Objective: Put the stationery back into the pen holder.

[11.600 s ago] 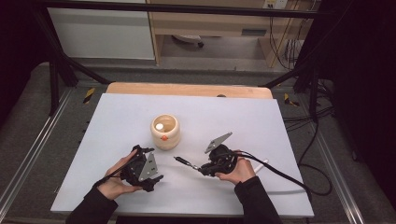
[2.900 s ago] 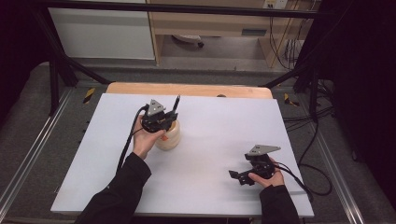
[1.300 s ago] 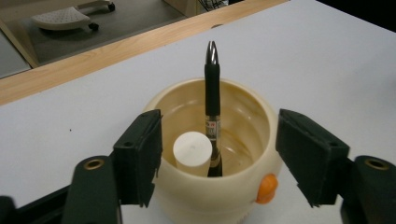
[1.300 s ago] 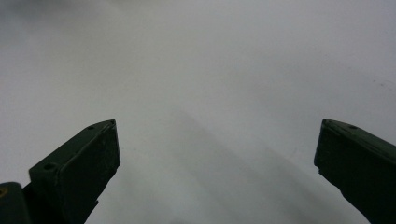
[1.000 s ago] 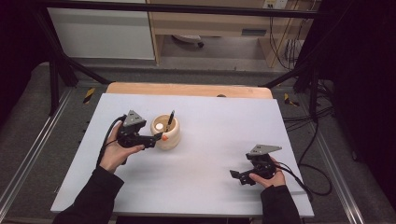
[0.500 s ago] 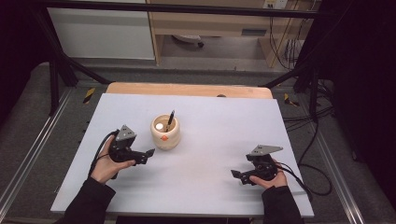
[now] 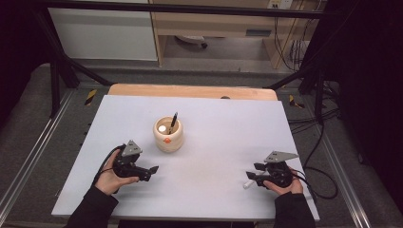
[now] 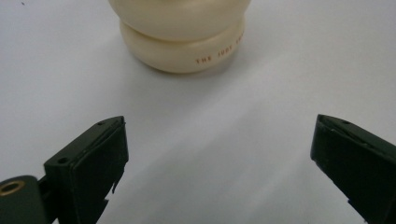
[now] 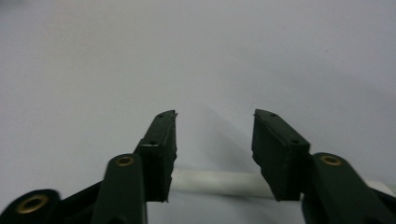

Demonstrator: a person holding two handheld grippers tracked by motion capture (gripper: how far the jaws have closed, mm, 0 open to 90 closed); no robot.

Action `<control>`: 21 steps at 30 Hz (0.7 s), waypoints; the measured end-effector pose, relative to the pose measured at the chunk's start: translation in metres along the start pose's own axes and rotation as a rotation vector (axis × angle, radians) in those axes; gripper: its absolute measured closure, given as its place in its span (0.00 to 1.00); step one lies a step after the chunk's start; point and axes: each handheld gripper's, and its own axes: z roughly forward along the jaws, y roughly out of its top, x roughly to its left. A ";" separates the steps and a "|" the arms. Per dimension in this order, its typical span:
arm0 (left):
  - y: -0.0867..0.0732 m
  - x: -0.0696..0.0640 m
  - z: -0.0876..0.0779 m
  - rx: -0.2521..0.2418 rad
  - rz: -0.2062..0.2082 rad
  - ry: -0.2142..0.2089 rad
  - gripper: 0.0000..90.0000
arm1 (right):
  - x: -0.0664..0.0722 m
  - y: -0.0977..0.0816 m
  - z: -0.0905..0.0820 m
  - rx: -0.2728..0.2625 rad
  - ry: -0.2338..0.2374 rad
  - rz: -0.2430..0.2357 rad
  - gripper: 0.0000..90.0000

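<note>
The table (image 7: 223, 137) has a pale, flat top, with a strip of wood along its far edge. Taking the table top in the high view as a clock face, the cream holder (image 7: 168, 134) stands a little toward 10 o'clock from the middle. It is a round pot with a groove around its body. A black pen (image 7: 173, 122) stands in it, leaning toward 1 o'clock, and a small orange spot is on the wall facing the person.

The left gripper (image 7: 151, 171) lies low over the table at about 8 o'clock, held in the left hand (image 7: 110, 175). In the left gripper view the holder (image 8: 182, 35) is at 12 o'clock, apart from the jaws, which are spread wide with nothing between them.

The right gripper (image 7: 254, 172) is at about 4 o'clock, held in the right hand (image 7: 284, 183). Its jaws have just been closing, and they are half spread. In the right gripper view a white stick (image 9: 212, 182) lies across the table between the jaws, near their base. The pads do not press on it
</note>
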 end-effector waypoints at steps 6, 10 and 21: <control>-0.003 -0.003 0.002 0.013 0.009 -0.009 0.05 | -0.005 -0.005 -0.005 0.007 -0.035 0.024 0.80; -0.005 -0.003 0.003 0.020 0.006 -0.011 0.05 | -0.007 -0.007 -0.006 0.017 -0.039 0.034 0.89; -0.006 -0.002 0.003 0.022 0.005 -0.011 0.05 | -0.010 -0.011 -0.006 0.054 -0.060 0.050 1.00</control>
